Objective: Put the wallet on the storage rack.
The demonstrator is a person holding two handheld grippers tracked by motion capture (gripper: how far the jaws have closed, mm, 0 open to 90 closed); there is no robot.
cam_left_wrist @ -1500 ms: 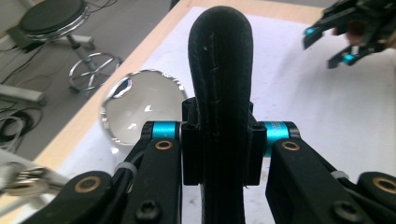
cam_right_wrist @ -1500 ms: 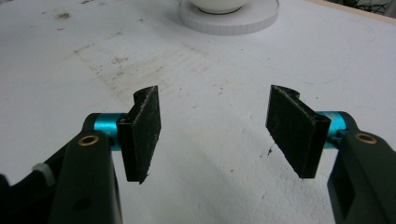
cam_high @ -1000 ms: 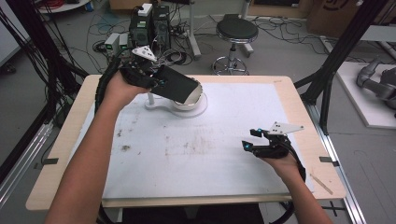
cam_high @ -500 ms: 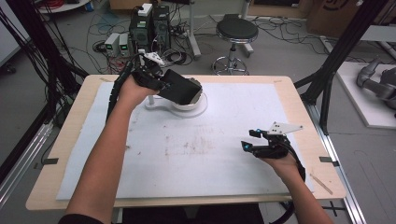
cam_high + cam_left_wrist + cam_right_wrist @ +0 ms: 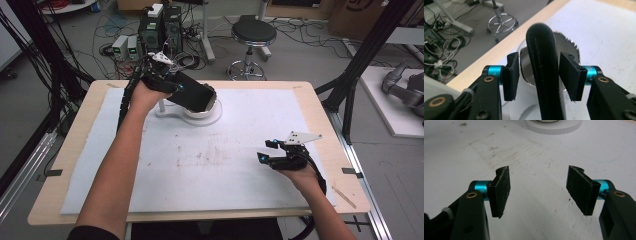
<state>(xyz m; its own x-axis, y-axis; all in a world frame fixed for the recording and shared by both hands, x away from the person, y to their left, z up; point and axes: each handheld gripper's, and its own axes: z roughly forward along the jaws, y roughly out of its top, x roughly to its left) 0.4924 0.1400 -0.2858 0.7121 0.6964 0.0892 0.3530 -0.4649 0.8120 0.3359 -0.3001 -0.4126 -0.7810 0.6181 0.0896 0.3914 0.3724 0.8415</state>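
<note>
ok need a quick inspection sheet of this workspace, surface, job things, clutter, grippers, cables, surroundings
surface: wooden table under a white mat, smudged mid-mat
job's things: black case standing on edge over a white round stand
clutter: nothing seen on the mat
grippers: left gripper has just been opening, pads clear of the case between them; right gripper open, low over the mat
cables: one trails from each gripper; loose tangle on the floor
surroundings: stool, computer towers, black frame posts

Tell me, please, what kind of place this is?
Most likely a robotics lab or workshop: computer towers with loose cables lie on the floor, a round stool stands behind the padded worktable, framed by black struts.
</note>
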